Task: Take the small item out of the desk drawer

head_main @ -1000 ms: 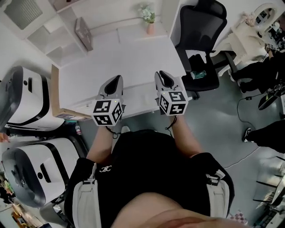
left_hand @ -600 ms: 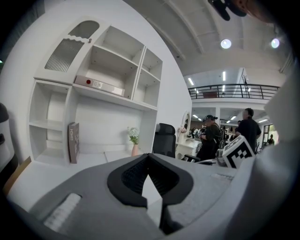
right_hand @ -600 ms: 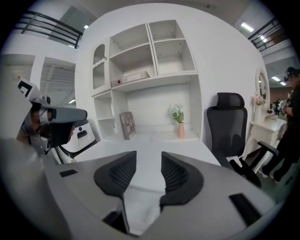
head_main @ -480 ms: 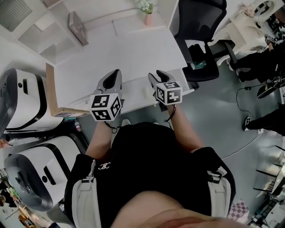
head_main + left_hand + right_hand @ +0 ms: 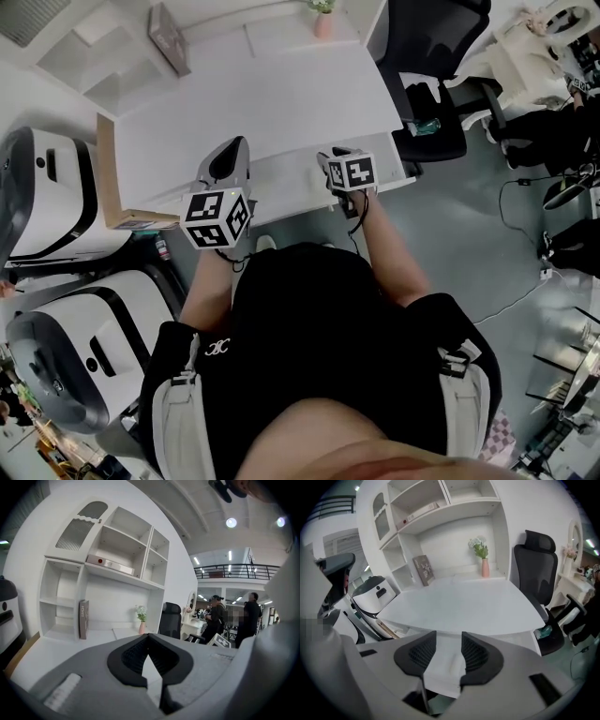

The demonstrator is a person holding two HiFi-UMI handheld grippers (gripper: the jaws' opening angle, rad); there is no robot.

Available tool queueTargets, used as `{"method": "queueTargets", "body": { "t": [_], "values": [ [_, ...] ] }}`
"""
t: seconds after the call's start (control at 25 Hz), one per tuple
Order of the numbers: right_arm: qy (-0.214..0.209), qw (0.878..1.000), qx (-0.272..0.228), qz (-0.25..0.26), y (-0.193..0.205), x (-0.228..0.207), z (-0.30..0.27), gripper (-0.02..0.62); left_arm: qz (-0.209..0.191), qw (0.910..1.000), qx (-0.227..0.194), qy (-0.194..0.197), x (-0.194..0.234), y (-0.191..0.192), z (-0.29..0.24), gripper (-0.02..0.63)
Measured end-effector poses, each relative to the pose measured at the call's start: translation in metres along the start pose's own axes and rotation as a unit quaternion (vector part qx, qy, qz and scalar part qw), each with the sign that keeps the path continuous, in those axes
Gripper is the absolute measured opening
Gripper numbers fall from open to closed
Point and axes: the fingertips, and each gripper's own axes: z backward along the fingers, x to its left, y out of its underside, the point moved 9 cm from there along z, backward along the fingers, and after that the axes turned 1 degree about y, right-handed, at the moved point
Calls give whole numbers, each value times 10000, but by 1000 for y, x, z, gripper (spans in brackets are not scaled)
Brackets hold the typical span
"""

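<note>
Nearest the person, the left gripper [image 5: 149,636] hangs over the front of the worktop [image 5: 272,103] with its 2 jaws closed tip to tip on nothing. Just beside it, the right gripper [image 5: 449,635] sits lower, at the worktop's front edge, with its jaws apart. Between them shows a white panel [image 5: 440,667] under the lip, likely the front of the drawer, and the pads do not seem to press on it. The item appears in no view; it is presumably inside the drawer, which looks shut, though the pictures do not settle that. By this reading the task is at its very start: the right gripper is lined up on the panel, but the drawer has yet to be pulled out, and the item has yet to be found, gripped and lifted clear. Beyond the grippers the worktop lies bare as far as a book [image 5: 169,39] leaning by the shelves [image 5: 126,541] and a vase [image 5: 485,567] of flowers at the back. A black chair [image 5: 441,56] stands to the right, and people are farther off.
</note>
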Motion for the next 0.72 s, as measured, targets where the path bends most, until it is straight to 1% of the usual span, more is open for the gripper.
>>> {"method": "queueTargets", "body": {
  "t": [0.16, 0.36, 0.56, 0.72],
  "values": [
    [-126, 9983, 501, -262, 14, -6, -20, 156, 30, 9999, -8, -129, 5, 2, 10, 15],
    [-160, 9939, 1070, -230, 27, -7, -47, 161, 64, 9996, 14, -286, 13, 7, 23, 14],
    [-276, 9869, 1554, -338, 38, -6, -76, 167, 79, 9990, 37, -440, 18, 12, 39, 14],
    [-239, 9805, 1922, -315, 45, -9, -97, 172, 111, 9980, 80, -614, 24, 15, 49, 14]
  ]
}}
